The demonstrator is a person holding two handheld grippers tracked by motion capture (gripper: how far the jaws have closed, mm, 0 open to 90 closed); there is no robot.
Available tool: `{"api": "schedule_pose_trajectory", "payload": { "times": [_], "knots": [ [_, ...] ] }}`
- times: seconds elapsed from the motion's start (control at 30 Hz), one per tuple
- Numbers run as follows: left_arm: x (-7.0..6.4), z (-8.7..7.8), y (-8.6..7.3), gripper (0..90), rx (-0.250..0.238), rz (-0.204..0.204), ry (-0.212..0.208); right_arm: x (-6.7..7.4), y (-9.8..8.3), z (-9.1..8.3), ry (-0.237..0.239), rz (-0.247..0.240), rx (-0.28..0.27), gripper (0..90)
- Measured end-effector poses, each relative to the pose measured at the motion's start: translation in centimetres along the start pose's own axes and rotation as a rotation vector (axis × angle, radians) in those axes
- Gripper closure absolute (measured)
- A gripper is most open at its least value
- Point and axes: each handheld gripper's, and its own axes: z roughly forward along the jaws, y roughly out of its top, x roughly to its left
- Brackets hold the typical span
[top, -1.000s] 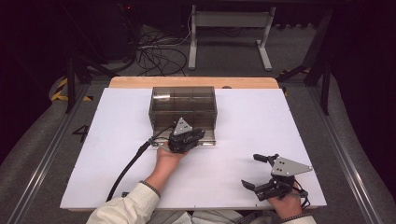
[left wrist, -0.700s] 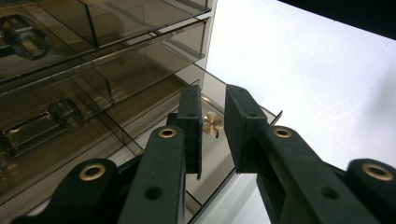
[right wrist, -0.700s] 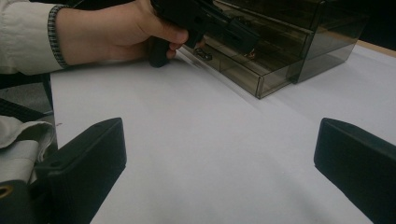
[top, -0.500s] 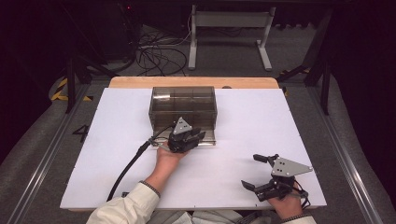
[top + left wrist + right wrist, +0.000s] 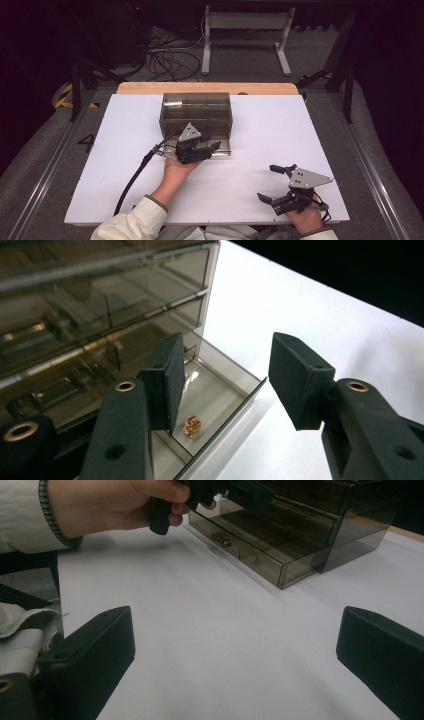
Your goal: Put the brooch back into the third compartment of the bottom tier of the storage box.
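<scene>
A smoky transparent drawer cabinet point(image 5: 196, 114) stands at the table's far middle, its bottom drawer point(image 5: 220, 148) pulled out toward me. A small copper-coloured piece point(image 5: 192, 425) lies on the drawer floor point(image 5: 258, 558). My left gripper point(image 5: 208, 148) hovers open over the drawer's front, its pads point(image 5: 168, 380) apart just above the copper piece, nothing between them. My right gripper point(image 5: 274, 183) rests open near the table's front right, jaws spread wide over bare white surface point(image 5: 235, 645), well away from the cabinet point(image 5: 300, 525).
The white table sheet point(image 5: 280, 130) has a wooden edge point(image 5: 210, 88) at the back. A black cable point(image 5: 135, 176) trails from the left gripper toward the front left. Beyond the table lie floor cables point(image 5: 170, 60) and a metal stand point(image 5: 245, 30).
</scene>
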Motion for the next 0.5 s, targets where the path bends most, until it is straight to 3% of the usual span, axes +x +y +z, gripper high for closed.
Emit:
{"api": "schedule_pose_trajectory", "payload": {
  "times": [0.07, 0.2, 0.5],
  "knots": [
    [-0.3, -0.3, 0.2, 49.0, -0.012, -0.004, -0.008, 0.0, 0.0, 0.0, 0.001, 0.001, 0.002, 2.9],
    [-0.5, -0.6, 0.5, 48.8, -0.019, 0.029, 0.002, 0.1, 0.0, 0.0, -0.002, 0.0, 0.001, 2.9],
    [-1.1, -1.3, 1.0, 48.3, -0.029, 0.038, -0.013, 0.0, 0.0, 0.0, 0.001, 0.002, 0.0, 2.9]
  ]
}}
